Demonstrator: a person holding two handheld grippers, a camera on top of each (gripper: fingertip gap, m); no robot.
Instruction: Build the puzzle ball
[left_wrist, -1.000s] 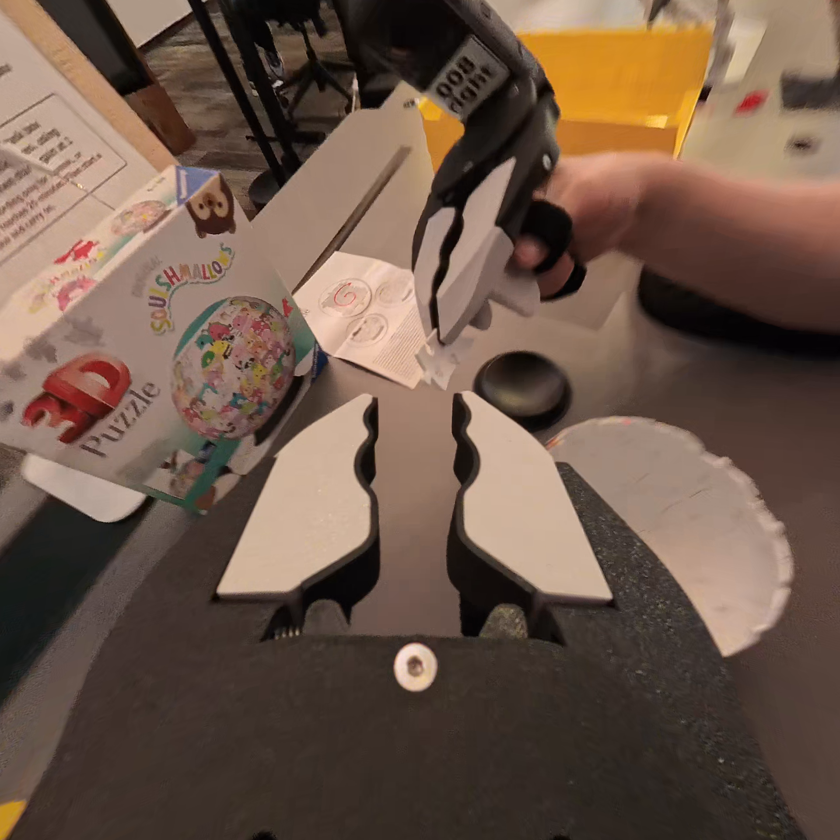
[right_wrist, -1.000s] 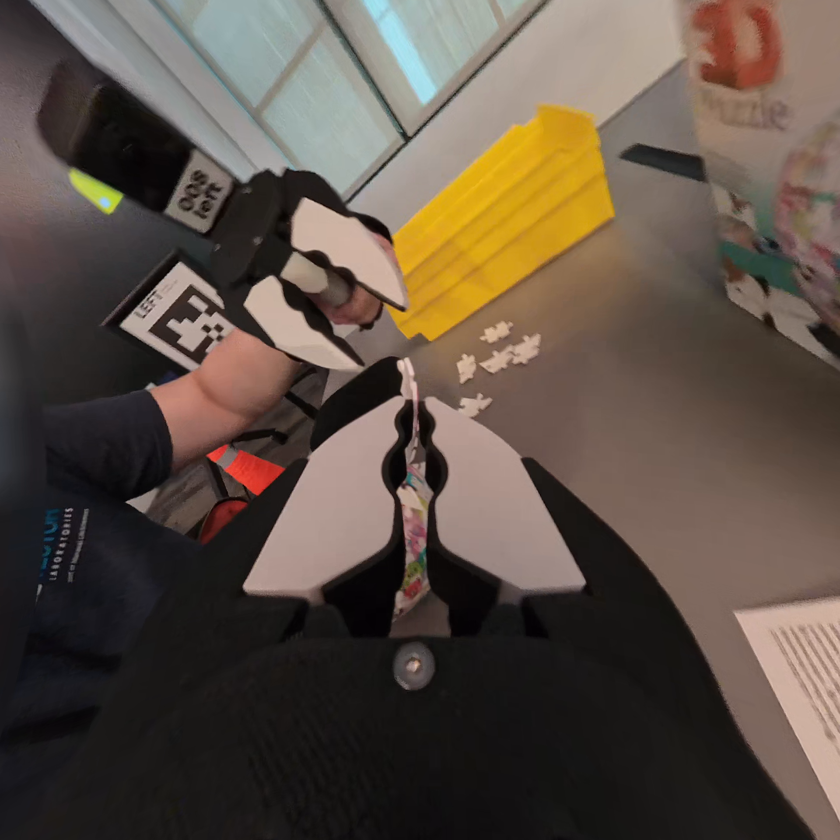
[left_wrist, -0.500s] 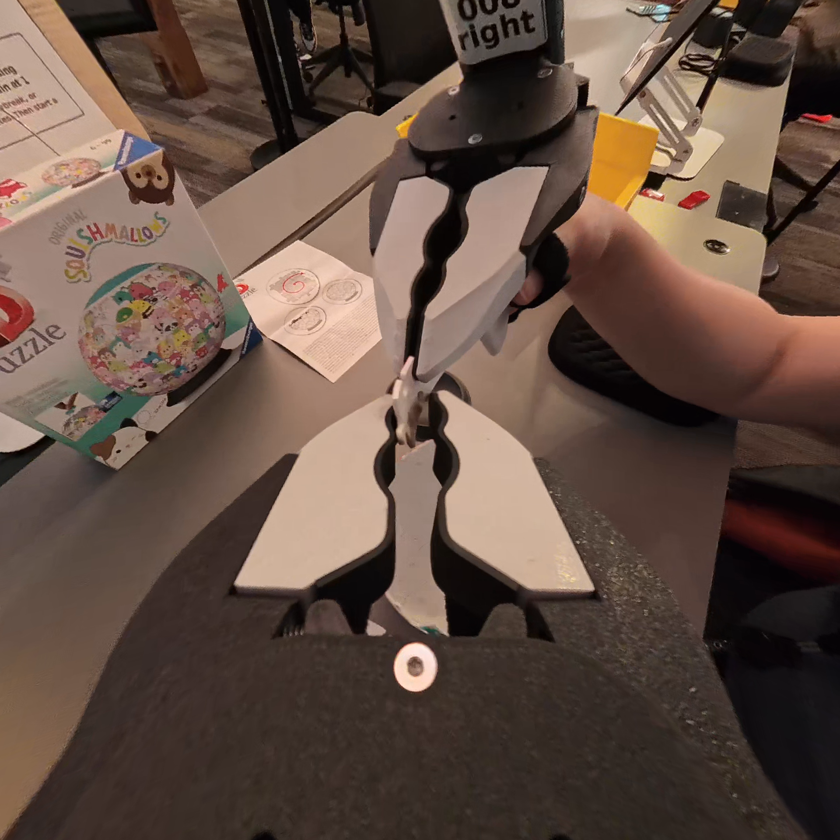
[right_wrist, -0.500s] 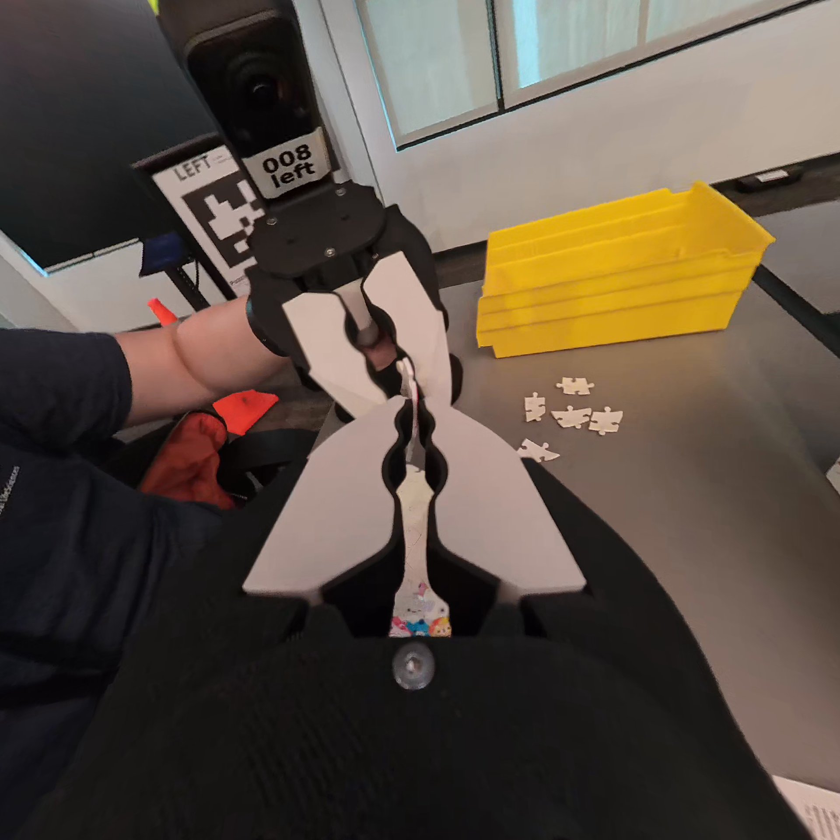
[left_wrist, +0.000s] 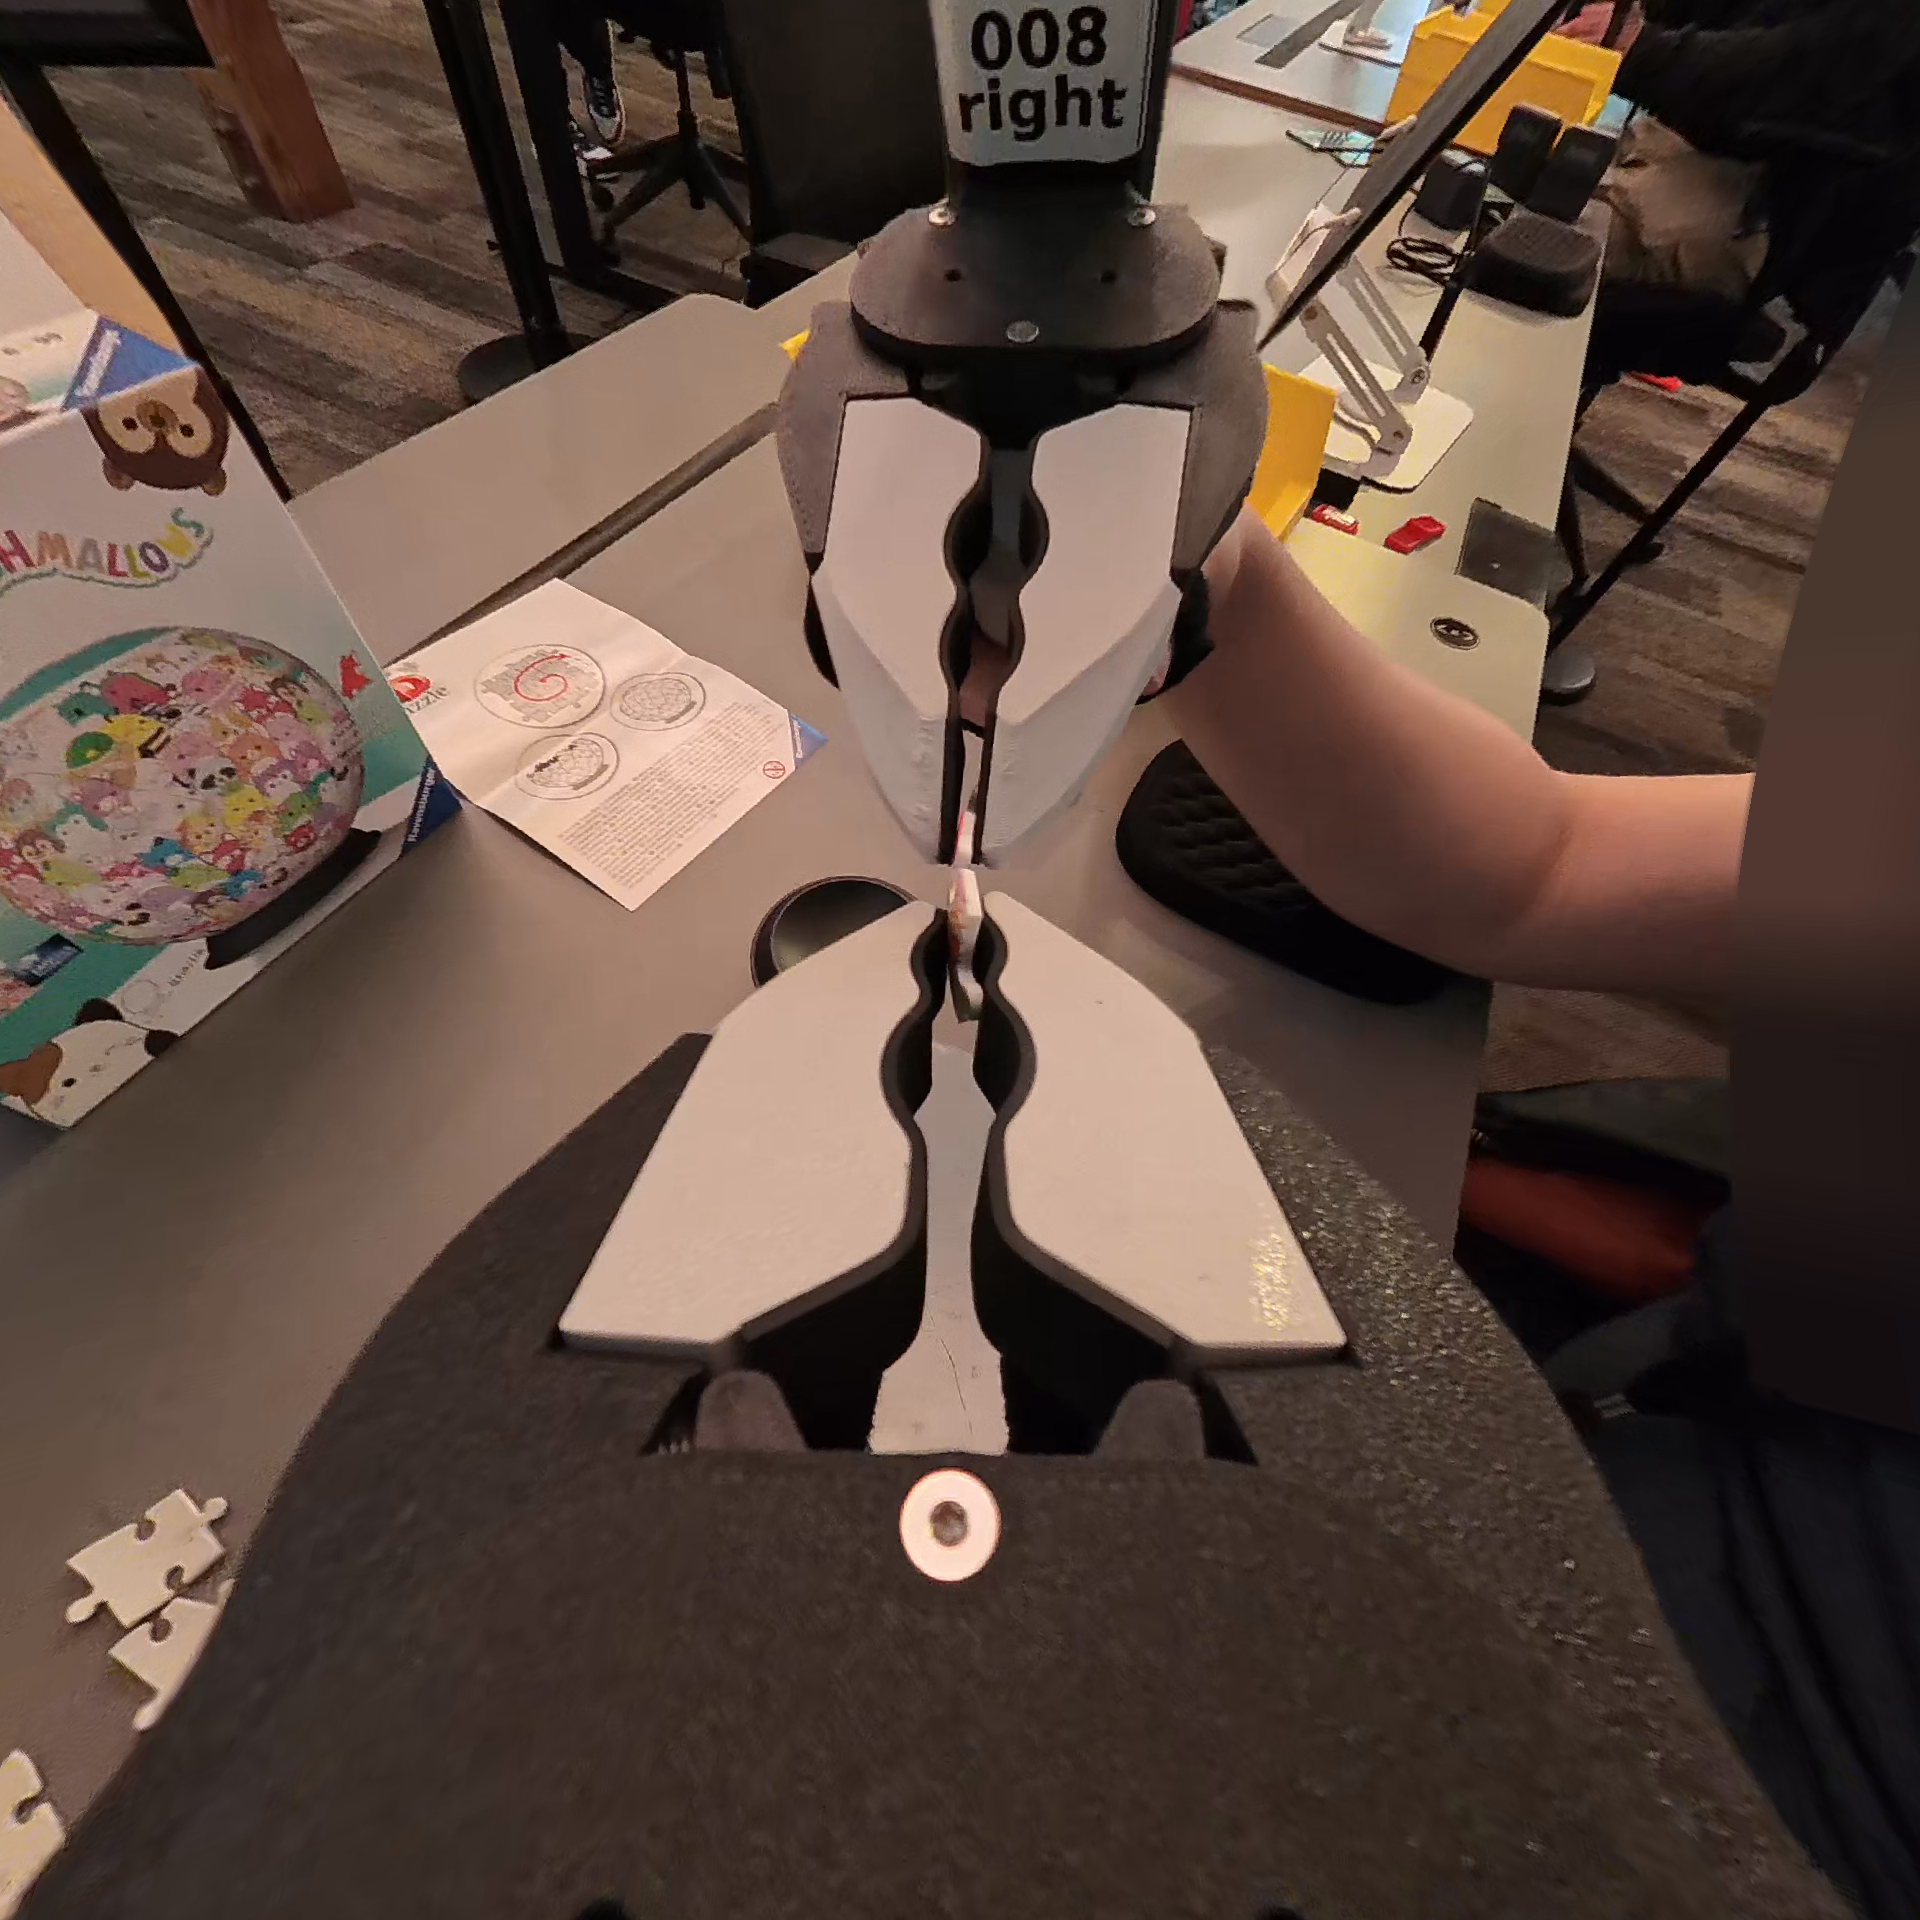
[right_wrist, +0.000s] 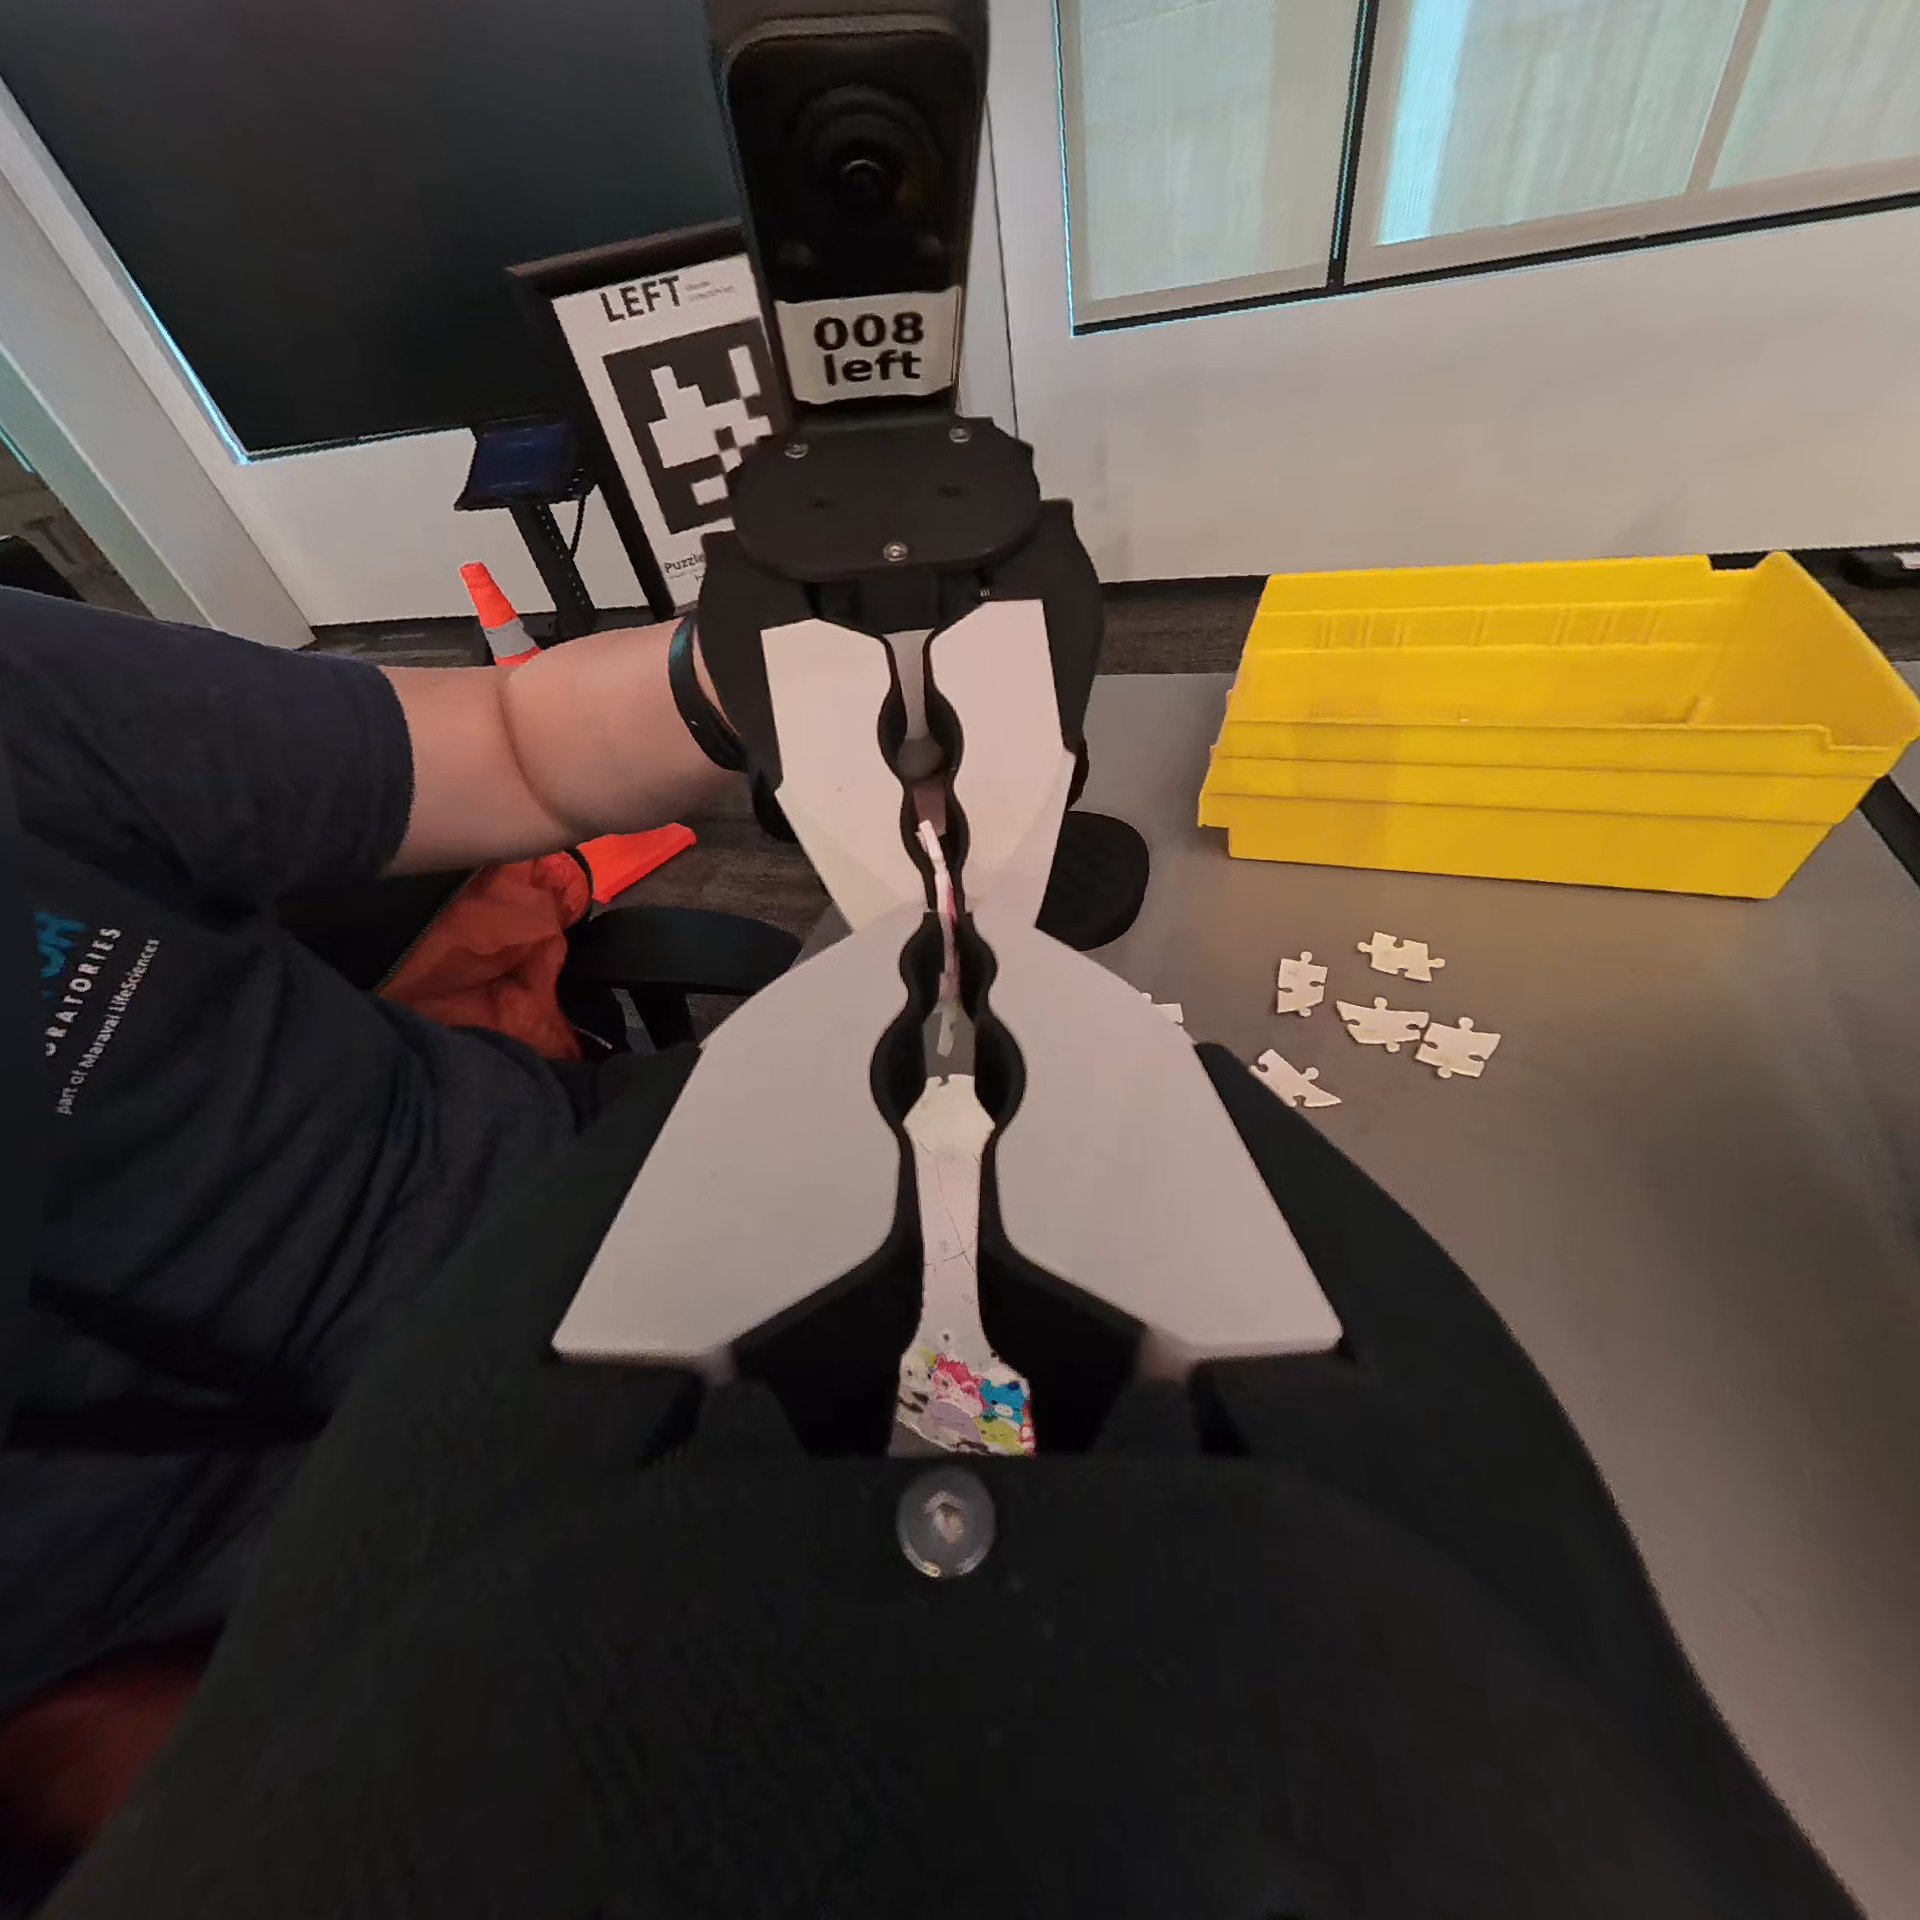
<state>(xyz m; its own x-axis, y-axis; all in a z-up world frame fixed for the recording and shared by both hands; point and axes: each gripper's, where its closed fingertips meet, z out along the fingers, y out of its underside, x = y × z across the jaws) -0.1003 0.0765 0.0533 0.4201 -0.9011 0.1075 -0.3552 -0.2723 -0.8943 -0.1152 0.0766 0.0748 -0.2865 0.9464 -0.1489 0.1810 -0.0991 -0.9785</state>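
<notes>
change: 1 s ago grippers were apart, L one open over the table; now tip to tip, head-on, above the grey tabletop (left_wrist: 364, 1091). Since 0.5 s ago they've squared up more, tips nearly touching.
L gripper (left_wrist: 951, 925): black w/ white finger plates, now closed onto the near end of the small flat puzzle piece (left_wrist: 961, 940), seen edge-on.
R gripper (right_wrist: 951, 925): same build, clenched on the same piece/strip (right_wrist: 943, 935) from the far side. Can't tell if it's one piece or two being joined.
dome: curved white part-built ball section w/ cartoon print (right_wrist: 961, 1392) sits below the R gripper, seen thru finger gap; white curved bit (left_wrist: 940, 1382) also below the L one.
loose pcs: white jigsaw pieces face down (right_wrist: 1371, 1013) on table near the yellow plastic bins (right_wrist: 1538, 769); more near L (left_wrist: 145, 1553).
other: puzzle box w/ ball picture (left_wrist: 177, 748), folded paper instruction sheet (left_wrist: 623, 727), black round stand (left_wrist: 821, 930).
meaning: looks like a handover or regrip of a piece, prob before fitting it to the dome. Ball far from done.
</notes>
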